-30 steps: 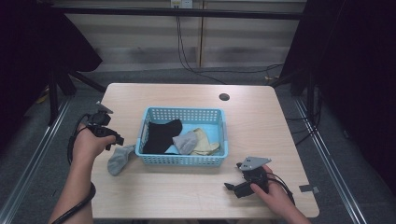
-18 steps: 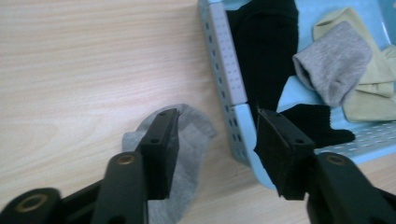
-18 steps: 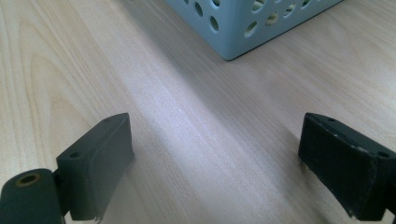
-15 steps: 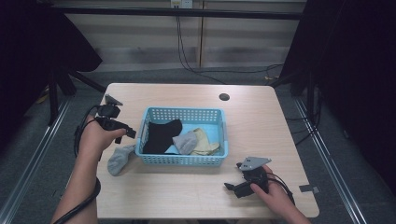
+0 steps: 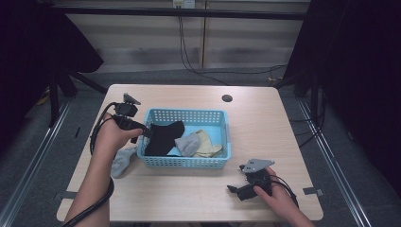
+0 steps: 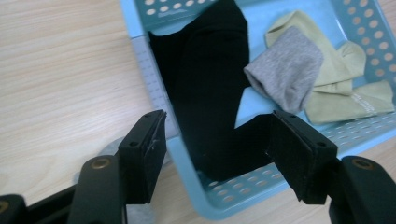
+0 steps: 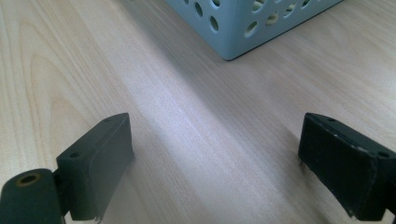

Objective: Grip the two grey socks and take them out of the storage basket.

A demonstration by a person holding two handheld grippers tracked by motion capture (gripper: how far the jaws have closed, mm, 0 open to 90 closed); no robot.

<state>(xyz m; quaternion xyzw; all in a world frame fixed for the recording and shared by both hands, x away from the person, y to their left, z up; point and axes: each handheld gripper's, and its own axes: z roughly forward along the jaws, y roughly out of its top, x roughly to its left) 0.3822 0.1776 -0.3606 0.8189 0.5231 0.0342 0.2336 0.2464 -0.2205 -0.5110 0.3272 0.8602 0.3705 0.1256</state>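
- The left gripper (image 5: 142,132) hangs at the left-centre of the high view, over the left rim of the blue basket (image 5: 226,130). Its jaws have just been opening and stand apart, nothing pinched between them.
- In the left gripper view the jaws straddle the basket's near corner (image 6: 156,107), with the black sock (image 6: 210,93) lying inside the basket between and beyond them.
- A grey sock (image 5: 122,160) lies on the table (image 5: 283,123) just outside the basket's left wall, partly under the forearm at lower left of the high view; its full outline is cut off there. In the left gripper view only a sliver of it (image 6: 112,148) peeps out behind the left jaw.
- Inside the basket, a second grey sock (image 6: 286,74) overlaps a pale yellow-green sock (image 6: 348,91), right of the black one.
- The right gripper (image 5: 235,190) rests at lower right of the high view, near the table's front edge, well apart from the basket. Its jaws are spread wide over bare wood.
- Open tabletop lies right of the basket and along the far edge, where a small dark hole (image 5: 227,98) sits.
- The basket's corner (image 7: 233,32) is cropped at the top of the right gripper view.
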